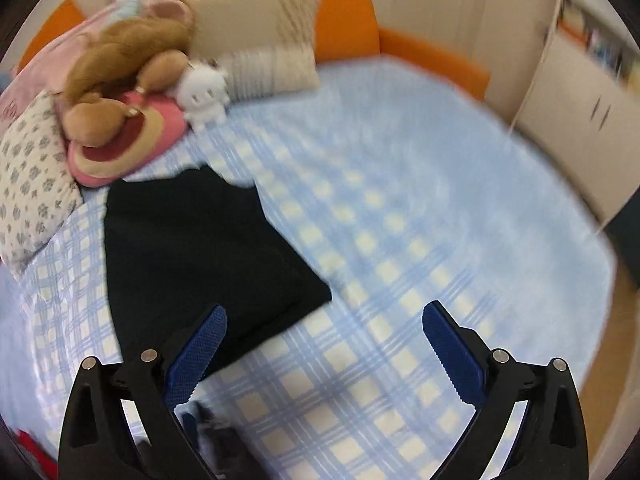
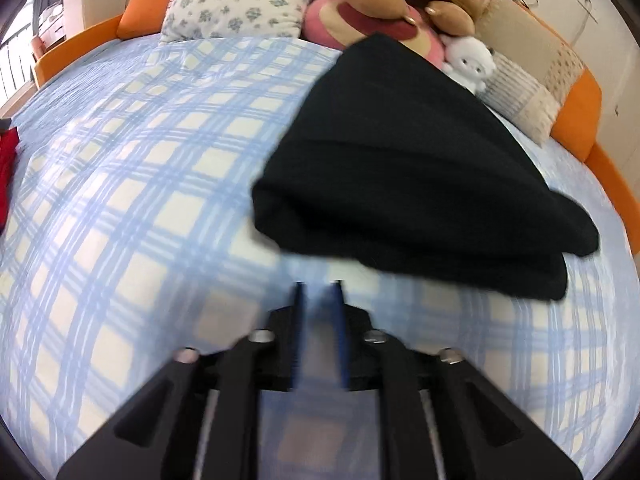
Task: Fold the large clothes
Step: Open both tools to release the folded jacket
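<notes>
The left tongs (image 1: 324,316) hang wide open over the bed (image 1: 400,220), nothing between the blue ribbed pads. The folded black garment (image 1: 192,256) lies flat just ahead and left of them, its near corner beside the left pad. The right tongs (image 2: 319,292) are partly open and empty, the garment's thick folded edge just ahead and to the right. Broad checked sheet lies bare left of them. Soft pillows (image 2: 240,0) and plush toys (image 1: 132,80) crowd the far edge.
</notes>
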Action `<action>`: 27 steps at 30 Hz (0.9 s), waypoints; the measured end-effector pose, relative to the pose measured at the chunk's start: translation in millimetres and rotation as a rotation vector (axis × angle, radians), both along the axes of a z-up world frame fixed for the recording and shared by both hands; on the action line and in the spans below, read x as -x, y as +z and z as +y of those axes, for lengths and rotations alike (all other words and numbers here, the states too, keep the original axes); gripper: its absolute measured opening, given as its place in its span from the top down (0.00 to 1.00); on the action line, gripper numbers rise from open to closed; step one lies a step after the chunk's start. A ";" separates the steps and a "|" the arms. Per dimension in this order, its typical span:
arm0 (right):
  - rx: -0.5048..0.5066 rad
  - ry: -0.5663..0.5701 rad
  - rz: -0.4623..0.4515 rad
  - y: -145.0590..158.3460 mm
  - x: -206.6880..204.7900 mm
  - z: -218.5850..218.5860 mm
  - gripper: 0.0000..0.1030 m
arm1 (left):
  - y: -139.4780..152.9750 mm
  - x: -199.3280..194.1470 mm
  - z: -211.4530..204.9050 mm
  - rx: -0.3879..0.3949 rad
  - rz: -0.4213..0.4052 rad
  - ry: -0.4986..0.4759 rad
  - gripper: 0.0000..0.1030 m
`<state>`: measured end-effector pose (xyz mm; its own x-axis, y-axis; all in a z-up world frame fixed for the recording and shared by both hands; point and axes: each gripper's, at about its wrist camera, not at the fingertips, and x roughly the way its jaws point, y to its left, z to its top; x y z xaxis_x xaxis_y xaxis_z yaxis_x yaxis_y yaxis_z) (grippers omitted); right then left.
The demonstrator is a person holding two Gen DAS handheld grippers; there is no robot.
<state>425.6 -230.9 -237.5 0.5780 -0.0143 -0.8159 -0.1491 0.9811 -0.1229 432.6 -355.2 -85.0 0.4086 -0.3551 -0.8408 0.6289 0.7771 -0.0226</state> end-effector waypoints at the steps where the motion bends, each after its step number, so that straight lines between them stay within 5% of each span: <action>1: -0.010 -0.007 0.005 1.6 4.8 -5.6 0.49 | 16.2 -4.7 12.3 0.040 -0.010 0.016 0.04; 7: -0.117 -0.127 0.024 22.6 19.0 -70.0 0.47 | 61.4 -36.5 115.7 0.231 -0.044 0.201 0.04; 14: -0.277 -0.296 -0.041 74.3 11.3 -159.9 0.46 | -0.9 -83.3 218.7 0.352 0.097 0.410 0.04; 19: -0.489 -0.279 -0.092 109.8 -15.2 -192.7 0.47 | -66.8 -96.2 216.2 0.290 0.154 0.424 0.04; 21: -0.536 -0.260 -0.084 114.0 -32.0 -198.4 0.67 | -83.0 -95.9 205.9 0.249 0.141 0.407 0.04; 23: -0.573 -0.241 -0.071 113.4 -47.5 -203.2 0.72 | -96.8 -94.8 191.8 0.179 0.092 0.379 0.05; 25: -0.578 -0.221 -0.039 105.4 -62.9 -203.9 0.81 | -107.9 -90.7 179.0 0.107 0.051 0.334 0.15; 26: -0.543 -0.218 -0.023 98.2 -69.3 -203.5 0.81 | -115.6 -90.7 173.8 0.074 0.055 0.315 0.29; 27: -0.520 -0.220 -0.011 91.7 -71.3 -203.2 0.81 | -128.1 -89.0 165.9 0.007 0.065 0.297 0.30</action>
<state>496.9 -434.1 -145.8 0.6153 0.2668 -0.7418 0.0645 0.9208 0.3847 521.6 -189.3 -213.1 0.4409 -0.2337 -0.8666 0.3714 0.9265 -0.0609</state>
